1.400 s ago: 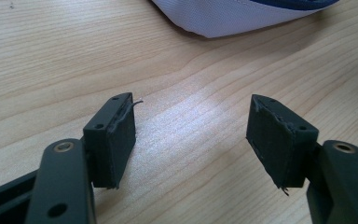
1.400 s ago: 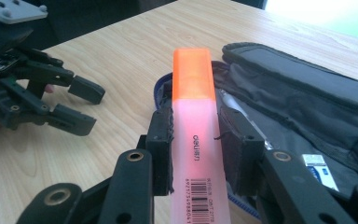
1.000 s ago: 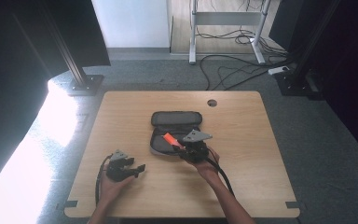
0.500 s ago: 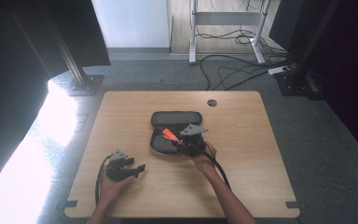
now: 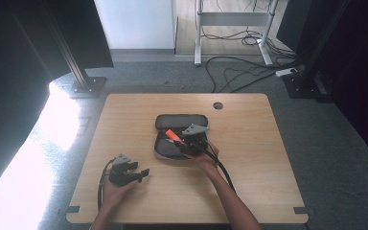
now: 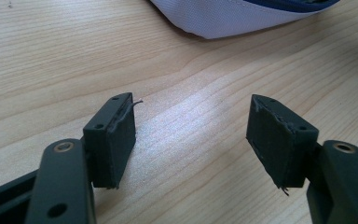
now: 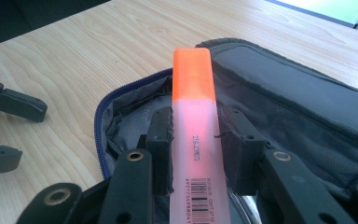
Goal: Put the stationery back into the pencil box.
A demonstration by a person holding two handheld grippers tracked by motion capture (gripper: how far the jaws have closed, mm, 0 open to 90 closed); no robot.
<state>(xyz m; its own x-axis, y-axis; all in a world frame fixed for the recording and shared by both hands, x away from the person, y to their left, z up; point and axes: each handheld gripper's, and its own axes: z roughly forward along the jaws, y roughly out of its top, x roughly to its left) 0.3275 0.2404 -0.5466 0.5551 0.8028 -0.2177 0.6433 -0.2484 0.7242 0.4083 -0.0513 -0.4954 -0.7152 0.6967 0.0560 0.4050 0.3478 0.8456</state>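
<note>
While the pencil case (image 7: 279, 107) lies unzipped, the right gripper (image 7: 196, 140) clamps an orange highlighter (image 7: 195, 116) above it.
Left gripper (image 6: 191, 135) at seven o'clock gapes empty; the case's interior is shadowed.

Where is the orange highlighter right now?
The orange highlighter sits clamped in the right gripper, over the open pencil case at the table's middle.
</note>
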